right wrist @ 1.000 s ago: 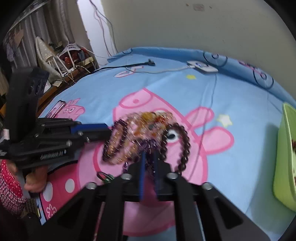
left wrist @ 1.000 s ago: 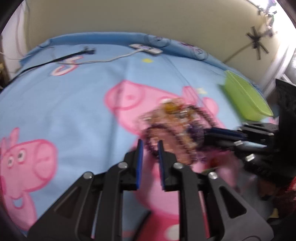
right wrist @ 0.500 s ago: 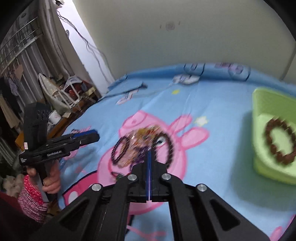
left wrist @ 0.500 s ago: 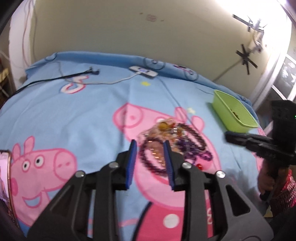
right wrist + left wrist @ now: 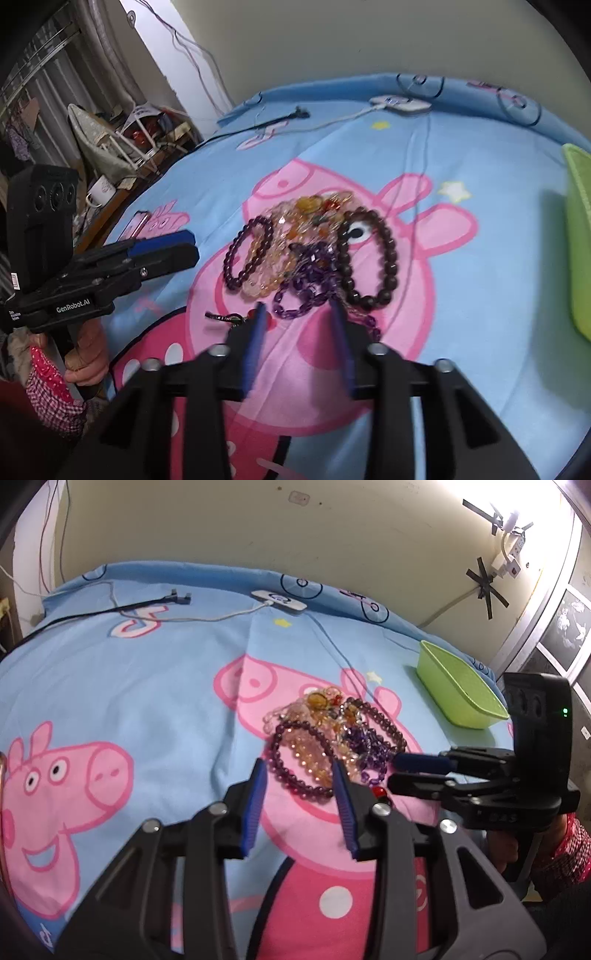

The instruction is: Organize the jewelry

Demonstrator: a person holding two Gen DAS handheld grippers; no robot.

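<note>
The bracelets (image 5: 310, 251) lie heaped mid-bed (image 5: 461, 295), the green tray (image 5: 461, 690) waiting at their 2 o'clock. Right gripper (image 5: 299, 325) hovers at the pile's 6 o'clock, fingers spread, likely to pluck one. Left gripper (image 5: 299, 794) frames the purple loop (image 5: 299, 760), fingers spread, empty.

Bracelet pile (image 5: 334, 734) mid-bedsheet (image 5: 155, 686); basket (image 5: 458, 692) right; charger (image 5: 279, 600) behind.

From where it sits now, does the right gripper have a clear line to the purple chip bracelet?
Probably yes. The right gripper is open just short of the purple chip bracelet, with only bedsheet between. Neighbouring strands overlap it, so they may come along.
</note>
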